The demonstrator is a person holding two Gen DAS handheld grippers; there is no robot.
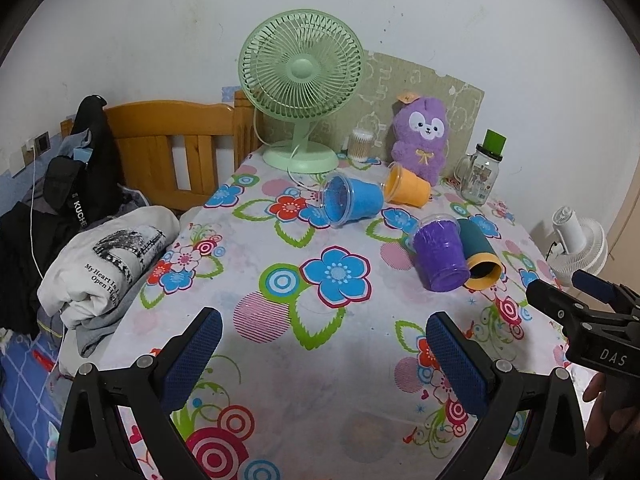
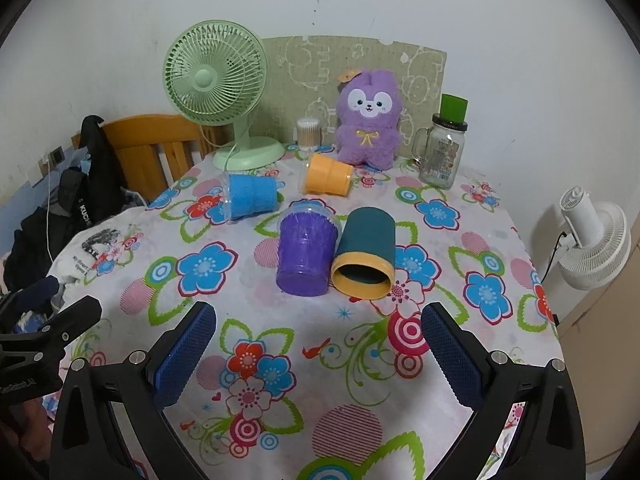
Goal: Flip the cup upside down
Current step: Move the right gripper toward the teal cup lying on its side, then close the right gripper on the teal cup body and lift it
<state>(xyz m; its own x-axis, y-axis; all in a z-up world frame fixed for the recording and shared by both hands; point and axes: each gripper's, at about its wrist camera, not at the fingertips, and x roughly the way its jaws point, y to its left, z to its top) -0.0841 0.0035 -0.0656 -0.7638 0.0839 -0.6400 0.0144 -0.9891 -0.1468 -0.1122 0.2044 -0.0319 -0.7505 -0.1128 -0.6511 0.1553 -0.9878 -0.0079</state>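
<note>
Several cups lie on their sides on the flowered tablecloth (image 2: pixel 320 360). A purple cup (image 2: pixel 305 252) lies next to a dark teal cup with a yellow rim (image 2: pixel 366 254), mouth toward me. A blue cup (image 2: pixel 252 197) and an orange cup (image 2: pixel 327 174) lie farther back. In the left wrist view the blue cup (image 1: pixel 352 199), orange cup (image 1: pixel 408 184), purple cup (image 1: pixel 439 254) and teal cup (image 1: pixel 480 256) show too. My left gripper (image 1: pixel 324 356) is open and empty over the near table. My right gripper (image 2: pixel 318 354) is open and empty, short of the purple and teal cups.
A green desk fan (image 2: pixel 218 92), purple plush toy (image 2: pixel 368 120), glass jar with green lid (image 2: pixel 444 148) and cotton swab jar (image 2: pixel 309 133) stand at the back. A wooden bed frame (image 1: pixel 176 148) and folded clothes (image 1: pixel 108 264) lie left. A white fan (image 2: pixel 592 240) stands right.
</note>
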